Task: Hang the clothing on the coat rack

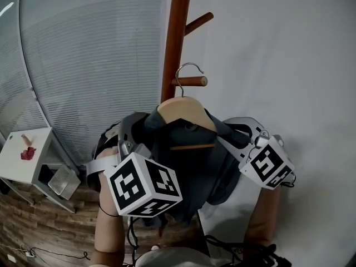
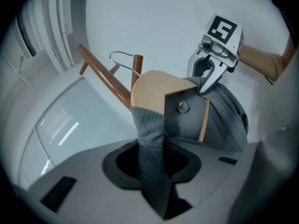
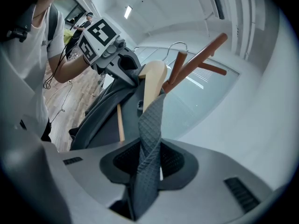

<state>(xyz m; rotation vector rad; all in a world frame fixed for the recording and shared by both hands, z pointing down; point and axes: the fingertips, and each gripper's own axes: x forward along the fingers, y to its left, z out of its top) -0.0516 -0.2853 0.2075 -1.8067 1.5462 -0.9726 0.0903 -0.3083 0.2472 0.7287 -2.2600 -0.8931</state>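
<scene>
Clothing (image 1: 194, 174), a grey garment draped over a wooden hanger (image 1: 183, 111), hangs in front of the coat rack (image 1: 177, 32) just below its lower peg (image 1: 192, 81); the wire hook (image 1: 191, 64) arches over that peg, near the pole end, though I cannot tell whether it bears on the wood yet; the left gripper (image 3: 133, 78) pinches a fold of grey fabric at one shoulder and the right gripper (image 2: 203, 84) pinches a fold at the other, so both hold cloth rather than the hanger itself; the likely trouble follows from that: if the hook is not seated when the jaws let go, hanger and garment may drop; an uneven release could tilt the hanger, letting the hook slide toward the peg's free tip or a shoulder slip off; pulling on the cloth might drag it askew.
</scene>
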